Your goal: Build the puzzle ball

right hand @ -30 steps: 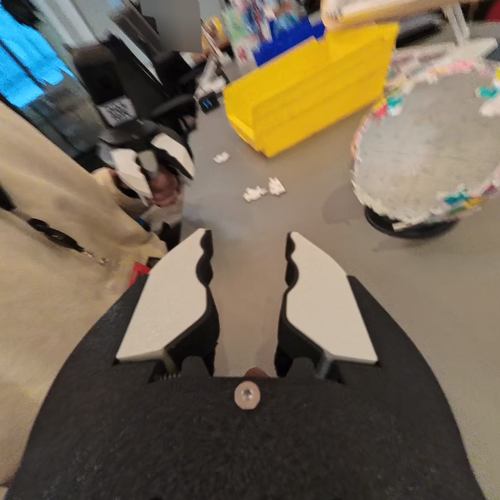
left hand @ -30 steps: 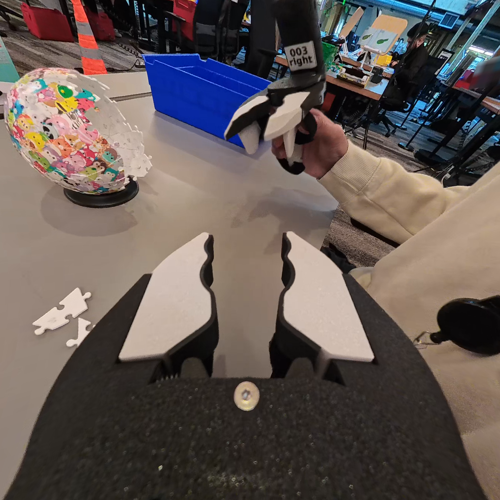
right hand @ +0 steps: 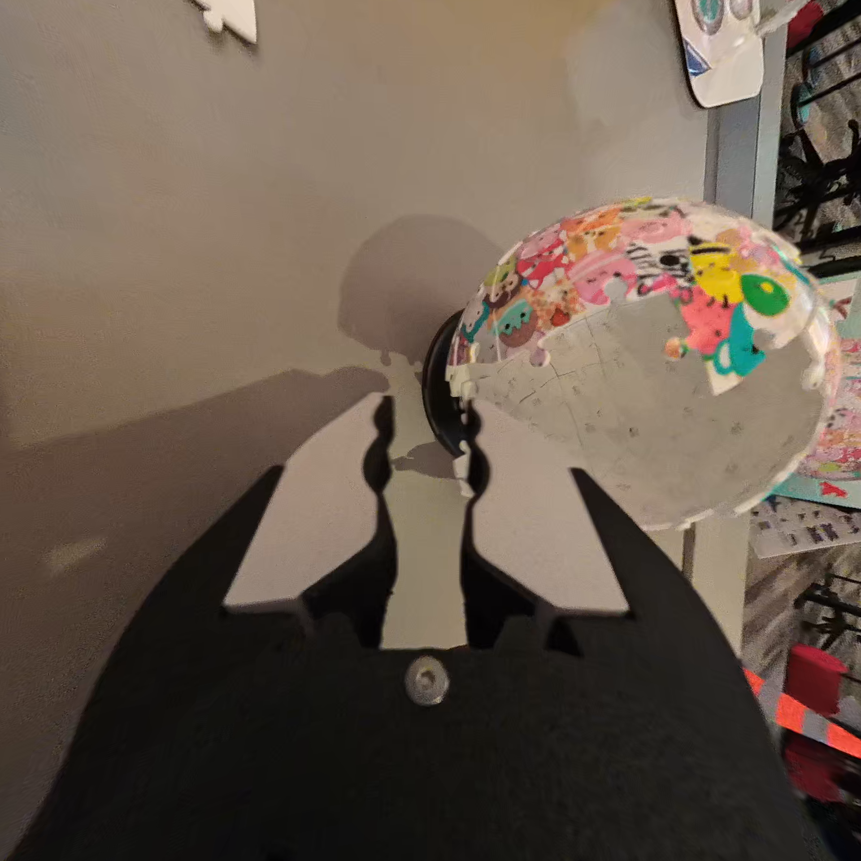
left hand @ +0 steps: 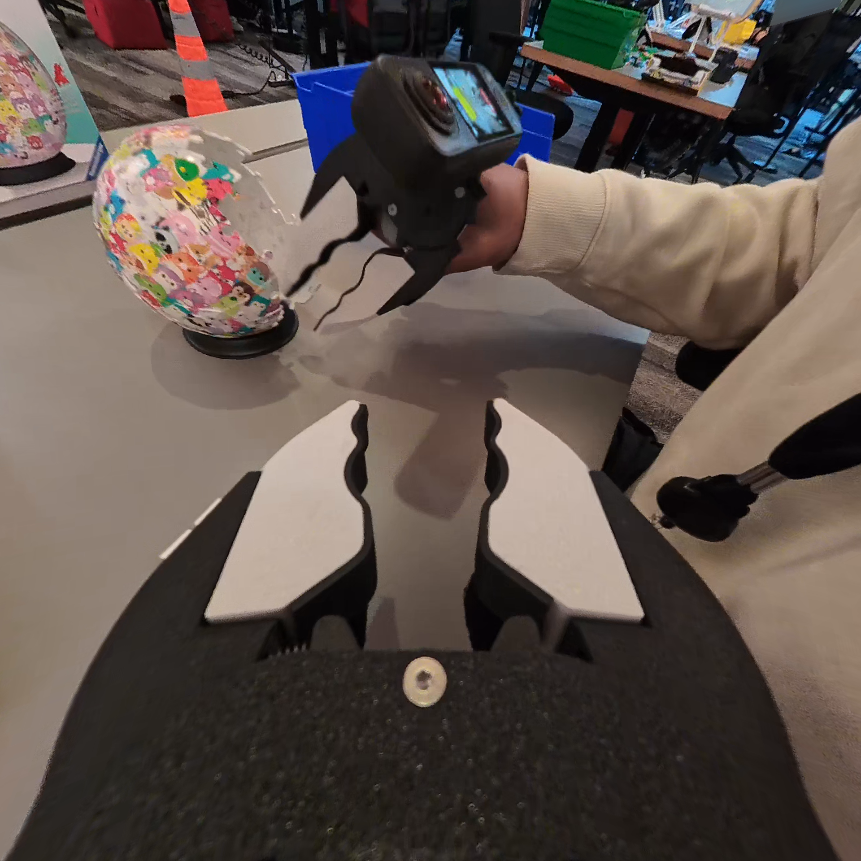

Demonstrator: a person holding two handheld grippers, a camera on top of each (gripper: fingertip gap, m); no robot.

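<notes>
Grey table (left hand: 116,466); right gripper (right hand: 426,447) jaws parted over loose piece (right hand: 459,466) (blurred, probably white) beside puzzle ball (right hand: 652,363); left gripper (left hand: 426,447) gaping, empty; pickup step, next needs closing on piece

Bright overhead light casts soft shadows across the desk (left hand: 116,442); the right wrist view is dimmer, motion-blurred, with fisheye-bent edges.

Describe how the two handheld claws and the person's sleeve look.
Each claw is a black, grainy, fan-shaped body with a silver screw and two pale grey fingers edged in wavy black. The left claw; the right claw carries a black camera block with a small screen. The sleeve is cream, ribbed at the cuff.
</notes>
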